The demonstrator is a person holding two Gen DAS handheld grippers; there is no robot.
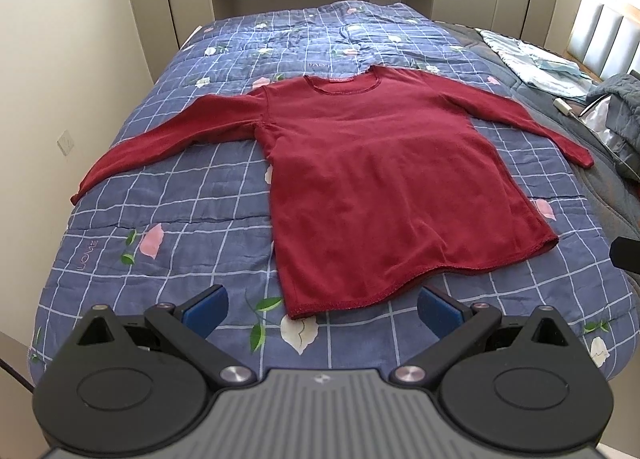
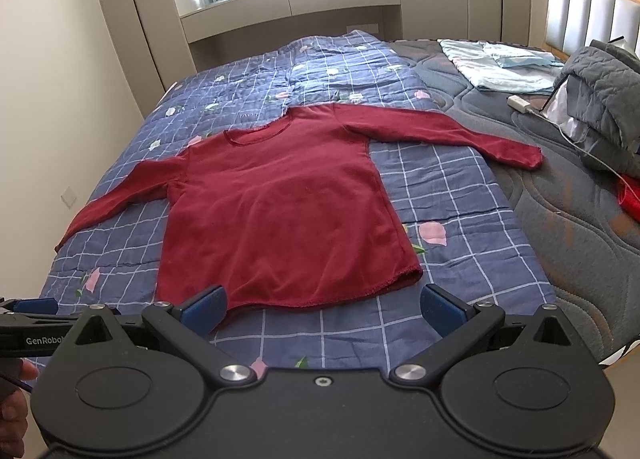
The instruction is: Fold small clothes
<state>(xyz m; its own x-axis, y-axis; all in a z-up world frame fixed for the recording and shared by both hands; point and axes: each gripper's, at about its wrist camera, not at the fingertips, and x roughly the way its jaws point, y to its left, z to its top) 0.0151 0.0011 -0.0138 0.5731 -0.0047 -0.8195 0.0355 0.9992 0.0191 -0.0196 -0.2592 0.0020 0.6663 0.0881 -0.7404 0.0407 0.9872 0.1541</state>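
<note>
Left gripper [image 1: 322,309], black linkage arms with blue rubber pads: jaws wide apart, empty, hovering just short of the near hem. Right gripper [image 2: 322,305], same build: jaws wide apart, empty, likewise at the near edge; the left gripper shows at 9 o'clock in the right wrist view, with part of a hand below it.

Dark red long-sleeved knit top [image 1: 384,179]: lies face up and flat on the bed, neckline toward 12 o'clock, hem toward 6 o'clock, both sleeves spread outward. Left sleeve [image 1: 160,143] runs to 9 o'clock, its cuff close to the bed's side edge. Right sleeve [image 2: 448,131] runs to 2 o'clock, its cuff resting off the quilt, on the grey mattress cover.

Progress, as judged: the garment is laid out and smoothed; no fold is made yet. Sleeves, sides and the lengthwise fold all remain.

Blue quilted bedspread with white grid and pink flowers [image 1: 180,227]: bare strips at 6 o'clock before the hem and either side of the body, enough room to work in.

Edges: bed drops off at 9 o'clock toward the wall; near edge lies just under the grippers.

Grey quilted mattress cover [image 2: 560,219]: at 3 o'clock, with a pale blue folded cloth [image 2: 504,67], a grey bundle of bedding [image 2: 604,99] and a white cable, all well apart from the body of the top.
</note>
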